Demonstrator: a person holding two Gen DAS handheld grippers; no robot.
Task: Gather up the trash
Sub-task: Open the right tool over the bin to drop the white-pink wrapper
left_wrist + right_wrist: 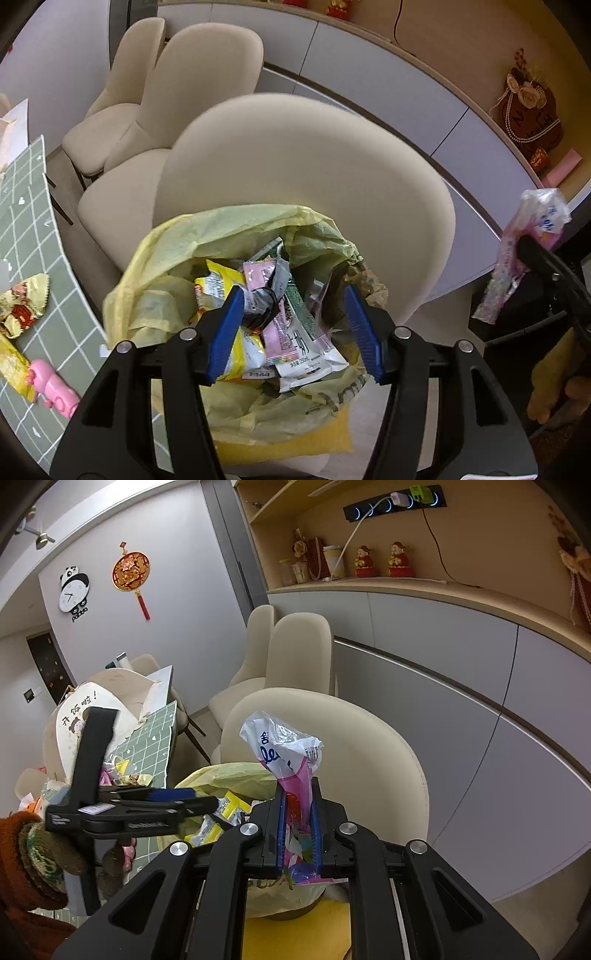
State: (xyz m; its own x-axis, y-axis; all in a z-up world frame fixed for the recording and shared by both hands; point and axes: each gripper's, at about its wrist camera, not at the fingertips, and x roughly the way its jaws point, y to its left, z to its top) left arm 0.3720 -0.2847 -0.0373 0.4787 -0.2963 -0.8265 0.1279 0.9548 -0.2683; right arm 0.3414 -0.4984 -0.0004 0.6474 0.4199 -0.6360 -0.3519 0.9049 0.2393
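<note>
A trash bin lined with a yellow bag [173,258] stands by the table, full of several wrappers [284,325]. My left gripper [293,325] is open and empty right above the bin's mouth; it also shows in the right wrist view [199,801]. My right gripper [298,823] is shut on a pink and white plastic wrapper [286,749], held upright to the right of the bin. That wrapper also shows in the left wrist view [528,243]. A gold wrapper [22,306] and a yellow wrapper [11,365] lie on the table.
The green checked table [29,229] is at the left, with a pink toy [51,384] near its edge. Cream chairs [303,173] stand behind the bin. Grey cabinets and a shelf with ornaments [384,559] line the wall.
</note>
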